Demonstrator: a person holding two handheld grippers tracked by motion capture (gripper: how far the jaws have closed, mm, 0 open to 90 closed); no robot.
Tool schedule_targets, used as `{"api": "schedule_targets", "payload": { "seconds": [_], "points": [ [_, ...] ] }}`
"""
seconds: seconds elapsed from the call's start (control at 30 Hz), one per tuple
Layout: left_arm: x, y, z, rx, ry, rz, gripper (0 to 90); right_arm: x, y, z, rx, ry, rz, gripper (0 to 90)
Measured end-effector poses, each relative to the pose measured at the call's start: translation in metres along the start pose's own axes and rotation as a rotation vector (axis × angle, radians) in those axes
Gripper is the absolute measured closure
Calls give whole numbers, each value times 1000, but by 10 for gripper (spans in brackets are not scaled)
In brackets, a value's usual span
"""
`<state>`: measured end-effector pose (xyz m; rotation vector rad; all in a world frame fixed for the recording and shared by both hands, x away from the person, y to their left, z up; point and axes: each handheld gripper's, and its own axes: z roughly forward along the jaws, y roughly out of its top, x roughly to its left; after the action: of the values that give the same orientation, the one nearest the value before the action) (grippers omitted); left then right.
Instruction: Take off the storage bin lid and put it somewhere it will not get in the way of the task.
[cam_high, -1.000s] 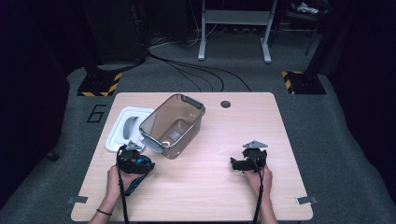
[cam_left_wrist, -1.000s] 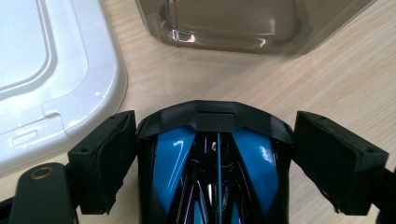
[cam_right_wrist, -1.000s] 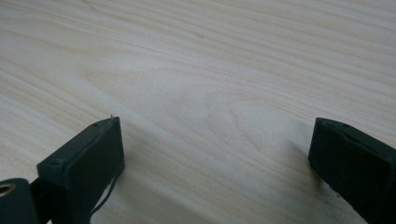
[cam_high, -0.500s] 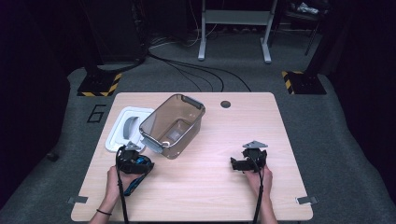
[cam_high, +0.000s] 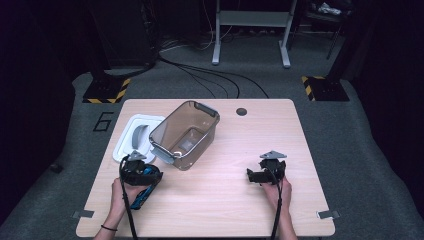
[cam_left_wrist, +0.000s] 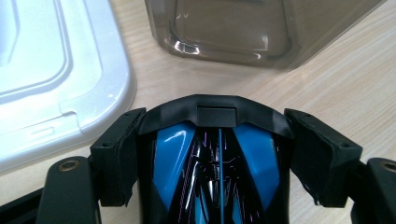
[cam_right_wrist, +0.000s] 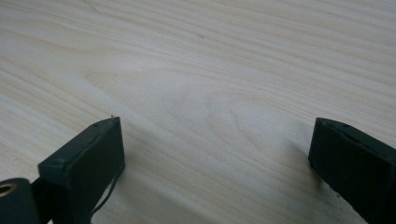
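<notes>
**Left gripper closing on blue-and-black tool beside brown bin**

The left gripper (cam_left_wrist: 219, 158) is sitting at the near left of the wooden table (cam_high: 220, 200), its jaws having just been closing around a blue-and-black tool (cam_left_wrist: 217, 163); both pads are pressing against the tool's sides. Just beyond it, the translucent brown bin (cam_high: 185, 134) is lying tipped on its side, with the white lid (cam_high: 131, 136) flat on the table to the bin's left. At the near right, well apart from these, the right gripper (cam_right_wrist: 215, 154) is hovering low over bare wood, its jaws standing wide apart with nothing between them.
</notes>
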<state>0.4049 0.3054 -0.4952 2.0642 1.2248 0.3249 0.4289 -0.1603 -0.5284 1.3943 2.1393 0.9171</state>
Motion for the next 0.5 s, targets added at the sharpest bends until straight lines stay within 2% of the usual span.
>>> {"api": "schedule_targets", "payload": {
  "seconds": [0.17,0.2,0.5],
  "points": [
    [0,-1,-5,-33,4,-8,249,0,0,0,0,0,-1,29],
    [1,0,-7,-24,-1,-3,249,0,0,0,0,1,-1,29],
    [-1,4,-27,-103,14,-9,249,0,0,0,0,2,-1,29]
  ]
}}
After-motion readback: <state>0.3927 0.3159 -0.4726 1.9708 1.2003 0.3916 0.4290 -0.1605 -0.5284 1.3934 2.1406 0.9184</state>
